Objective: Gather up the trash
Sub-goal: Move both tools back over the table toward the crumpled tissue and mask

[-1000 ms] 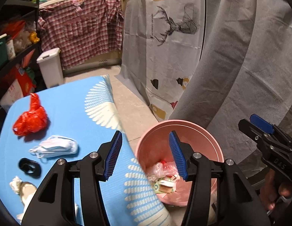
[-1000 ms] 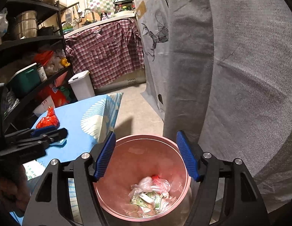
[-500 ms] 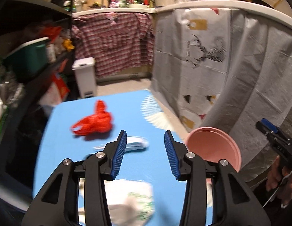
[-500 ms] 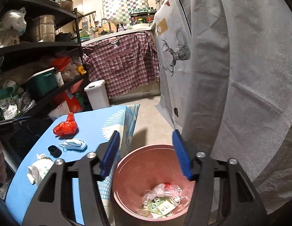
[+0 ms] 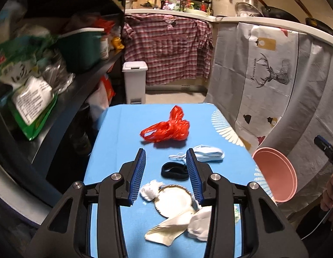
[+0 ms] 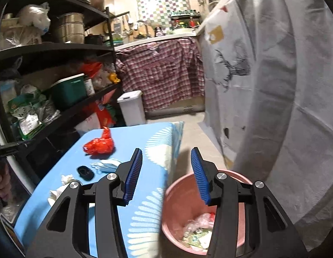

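Swinging my left hand-held gripper (image 5: 165, 175) from over the pink bin (image 5: 275, 173) back above the counter (image 5: 114, 146); jaws just narrowed, half-spread, empty. Foil lid (image 5: 174, 200) lies below them, bin at 3 o'clock. Right hand-held gripper (image 6: 166, 175) likewise empty. Next pickup begins.
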Tool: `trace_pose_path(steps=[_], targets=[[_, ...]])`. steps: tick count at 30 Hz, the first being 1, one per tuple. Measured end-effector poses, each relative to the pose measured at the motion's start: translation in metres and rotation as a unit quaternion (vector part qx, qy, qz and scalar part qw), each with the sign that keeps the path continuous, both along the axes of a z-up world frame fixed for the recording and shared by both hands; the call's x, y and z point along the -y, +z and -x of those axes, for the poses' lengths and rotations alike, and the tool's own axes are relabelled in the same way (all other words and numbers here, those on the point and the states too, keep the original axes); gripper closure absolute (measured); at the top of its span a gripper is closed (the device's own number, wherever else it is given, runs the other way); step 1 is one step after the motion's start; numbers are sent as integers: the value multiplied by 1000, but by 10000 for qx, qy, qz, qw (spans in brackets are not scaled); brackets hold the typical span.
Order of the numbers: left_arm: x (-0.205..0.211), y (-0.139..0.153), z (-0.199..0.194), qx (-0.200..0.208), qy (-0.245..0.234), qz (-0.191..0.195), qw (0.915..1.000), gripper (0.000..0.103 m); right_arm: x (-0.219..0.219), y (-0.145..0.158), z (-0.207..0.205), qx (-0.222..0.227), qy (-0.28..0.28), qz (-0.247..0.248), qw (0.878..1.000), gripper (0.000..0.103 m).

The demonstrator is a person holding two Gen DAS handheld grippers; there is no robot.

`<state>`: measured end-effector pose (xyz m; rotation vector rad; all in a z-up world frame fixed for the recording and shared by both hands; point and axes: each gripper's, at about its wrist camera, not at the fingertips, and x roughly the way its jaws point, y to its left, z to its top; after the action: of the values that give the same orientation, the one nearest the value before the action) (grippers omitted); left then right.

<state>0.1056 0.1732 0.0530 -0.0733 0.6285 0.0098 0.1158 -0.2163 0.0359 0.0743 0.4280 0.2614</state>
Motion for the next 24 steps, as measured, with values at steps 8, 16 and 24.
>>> trace_pose_path(steps=[8, 16, 24], targets=[[-26, -21, -6, -179, 80, 164, 9997, 71, -38, 0, -11, -36, 428, 18, 9991, 63], [-48, -39, -23, -391, 268, 482, 9977, 83, -70, -15, -35, -157, 809, 53, 9966, 73], [-47, -58, -36, -620, 216, 457, 9968, 83, -104, -42, -64, -389, 1108, 180, 9929, 73]])
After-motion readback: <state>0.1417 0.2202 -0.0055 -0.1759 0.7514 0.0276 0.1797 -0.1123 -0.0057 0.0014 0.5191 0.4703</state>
